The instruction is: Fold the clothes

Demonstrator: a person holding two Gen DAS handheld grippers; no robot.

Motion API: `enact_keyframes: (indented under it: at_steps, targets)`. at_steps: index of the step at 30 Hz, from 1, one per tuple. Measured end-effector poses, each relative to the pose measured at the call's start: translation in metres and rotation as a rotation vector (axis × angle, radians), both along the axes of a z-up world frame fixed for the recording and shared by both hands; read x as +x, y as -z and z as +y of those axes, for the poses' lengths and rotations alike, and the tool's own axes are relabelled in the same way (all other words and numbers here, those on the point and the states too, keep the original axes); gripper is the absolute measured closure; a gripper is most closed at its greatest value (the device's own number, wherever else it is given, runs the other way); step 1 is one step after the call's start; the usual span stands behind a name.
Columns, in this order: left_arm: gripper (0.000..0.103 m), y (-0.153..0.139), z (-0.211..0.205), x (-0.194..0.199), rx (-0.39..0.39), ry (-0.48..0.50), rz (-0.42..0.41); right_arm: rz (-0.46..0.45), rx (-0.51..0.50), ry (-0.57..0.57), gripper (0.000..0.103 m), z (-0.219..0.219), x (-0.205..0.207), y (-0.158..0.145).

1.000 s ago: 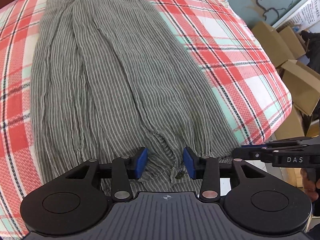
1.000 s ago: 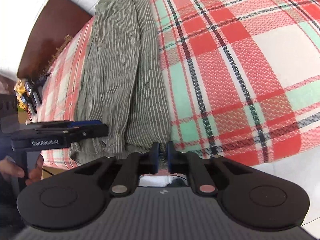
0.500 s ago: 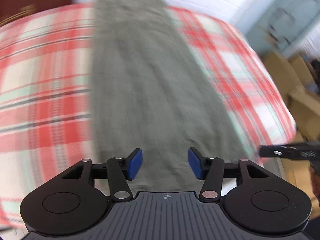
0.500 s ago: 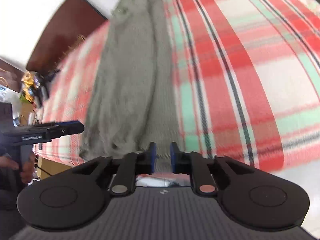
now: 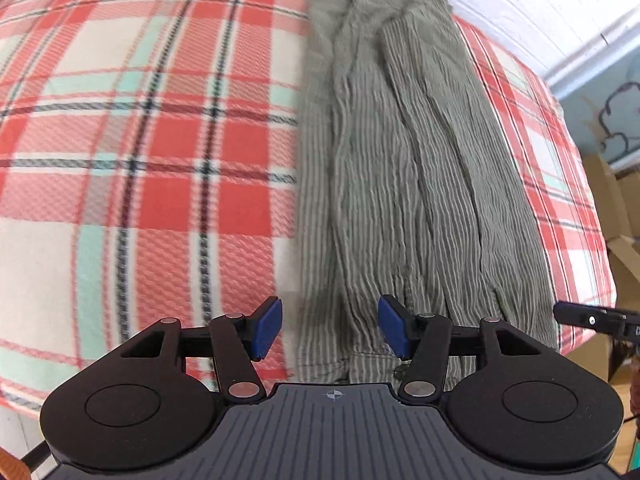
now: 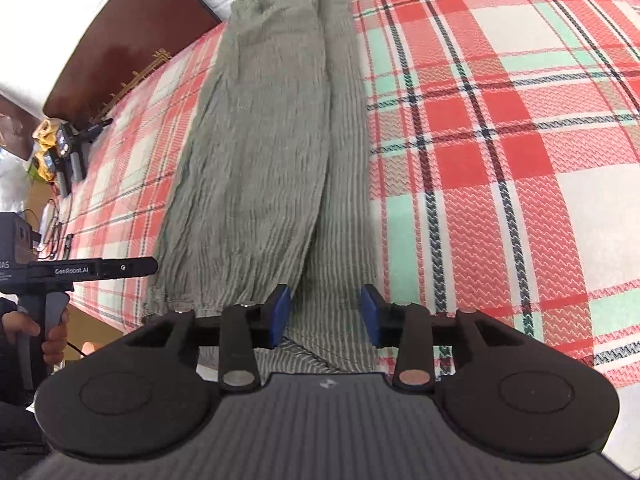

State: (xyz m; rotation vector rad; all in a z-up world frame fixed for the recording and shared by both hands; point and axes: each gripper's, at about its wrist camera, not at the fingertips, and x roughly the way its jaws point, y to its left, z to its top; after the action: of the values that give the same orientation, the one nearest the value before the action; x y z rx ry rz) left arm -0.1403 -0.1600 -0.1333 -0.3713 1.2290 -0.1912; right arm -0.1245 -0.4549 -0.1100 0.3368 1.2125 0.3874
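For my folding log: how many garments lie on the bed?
1: the striped garment lies lengthwise on the plaid bed cover, near its edge. Anything beneath it is hidden.

Bed's got a red, white and mint plaid blanket point(image 5: 152, 152) over it. White brick wall point(image 5: 532, 4) behind, dark wooden headboard point(image 6: 132, 36) in the corner. Cardboard boxes point(image 5: 616, 216) stacked off the right side, and a cluttered side table point(image 6: 52, 148) by the headboard. Bright daylight.
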Motion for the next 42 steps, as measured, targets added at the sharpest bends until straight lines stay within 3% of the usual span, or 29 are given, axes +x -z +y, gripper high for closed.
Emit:
enact_keyframes:
  at_steps: [10,14,21,28,36,42]
  targets:
    - [0.033,0.014,0.006,0.008,-0.078,0.005,-0.018,-0.021,-0.037,-0.006,0.051,0.01,0.009,-0.006]
    - [0.033,0.021,0.009,-0.004,-0.21,0.034,0.013,-0.006,-0.052,-0.002,0.051,0.009,0.008,-0.001]
    - [0.033,0.03,0.021,-0.016,-0.328,-0.03,0.043,0.042,-0.047,0.005,0.051,0.005,0.003,0.01]
    - [0.034,0.03,0.017,0.012,-0.33,-0.027,0.033,0.048,-0.006,0.036,0.051,0.0,0.009,0.016]
    - [0.036,0.037,0.009,-0.004,-0.358,-0.032,0.047,0.097,0.085,0.016,0.05,-0.007,-0.005,0.022]
    - [0.043,0.032,0.001,0.007,-0.313,-0.01,0.046,0.126,0.142,0.06,0.053,-0.012,0.003,0.025]
